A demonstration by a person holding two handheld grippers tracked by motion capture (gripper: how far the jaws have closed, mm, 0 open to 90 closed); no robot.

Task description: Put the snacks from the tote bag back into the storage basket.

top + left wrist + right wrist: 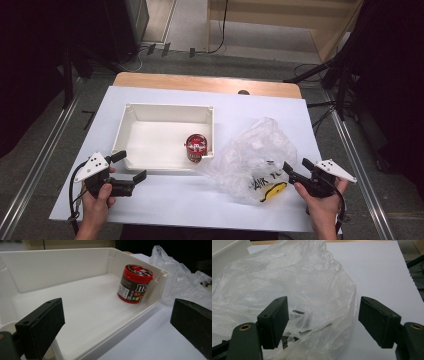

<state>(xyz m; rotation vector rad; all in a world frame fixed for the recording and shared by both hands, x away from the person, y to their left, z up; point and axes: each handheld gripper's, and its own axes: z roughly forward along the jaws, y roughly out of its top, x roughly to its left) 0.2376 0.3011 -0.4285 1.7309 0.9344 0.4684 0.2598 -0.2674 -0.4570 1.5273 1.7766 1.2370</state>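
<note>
Right gripper (294, 169) | wide apart | plastic bag (255, 157) edge between jaws

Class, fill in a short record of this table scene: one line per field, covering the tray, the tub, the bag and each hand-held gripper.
Surface: white sheet over a wooden table
Tray: white, open-topped, left of centre
Tub: red-lidded candy tub, upright in the tray's near right corner
Bag: clear crumpled plastic, right of the tray, something yellow inside
Left hand-held gripper: jaws open, holding nothing, at the tray's near left corner
Right hand-held gripper: jaws open, at the bag's right edge, not gripping it
</note>
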